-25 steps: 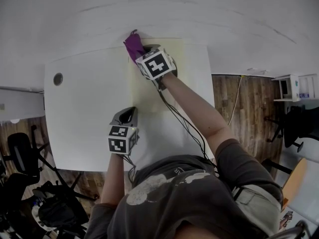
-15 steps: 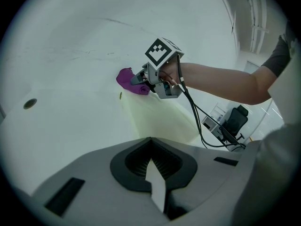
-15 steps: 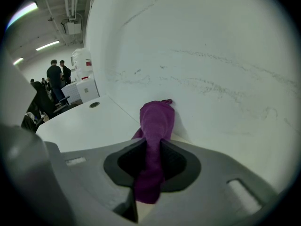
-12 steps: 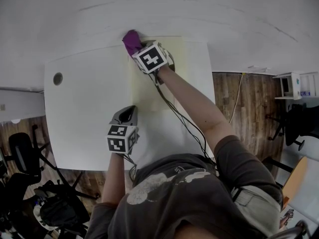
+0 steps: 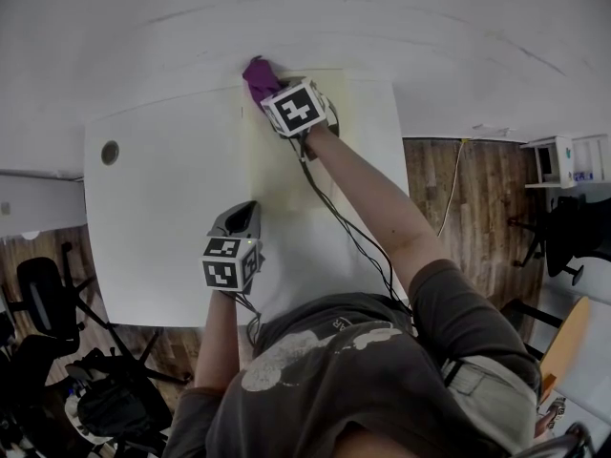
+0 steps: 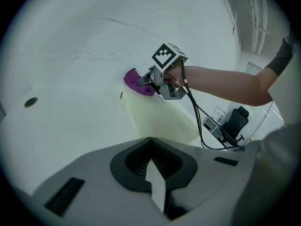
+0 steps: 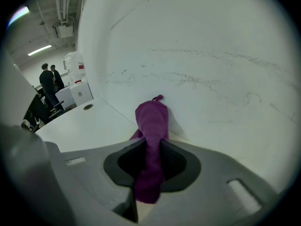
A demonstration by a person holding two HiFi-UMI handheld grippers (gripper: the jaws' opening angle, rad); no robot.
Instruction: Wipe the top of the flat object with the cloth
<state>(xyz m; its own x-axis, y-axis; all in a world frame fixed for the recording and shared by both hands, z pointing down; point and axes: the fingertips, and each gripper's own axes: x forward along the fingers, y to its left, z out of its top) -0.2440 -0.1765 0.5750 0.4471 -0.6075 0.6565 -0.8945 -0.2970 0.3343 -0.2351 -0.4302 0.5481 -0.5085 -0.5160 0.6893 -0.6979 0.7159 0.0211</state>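
A pale yellow flat sheet lies on the white table. My right gripper is shut on a purple cloth. It holds the cloth at the sheet's far left corner, close against the wall. The cloth sticks out ahead of the jaws and hangs below them. My left gripper rests at the sheet's near left corner, jaws closed with a pale sliver of the sheet between them.
A round cable hole sits in the table's left part. The white wall runs right behind the table's far edge. Office chairs stand on the wooden floor at left. Two people stand far off.
My right gripper has carried the cloth a little farther along the sheet's far edge, toward the wall. The left gripper has barely moved.
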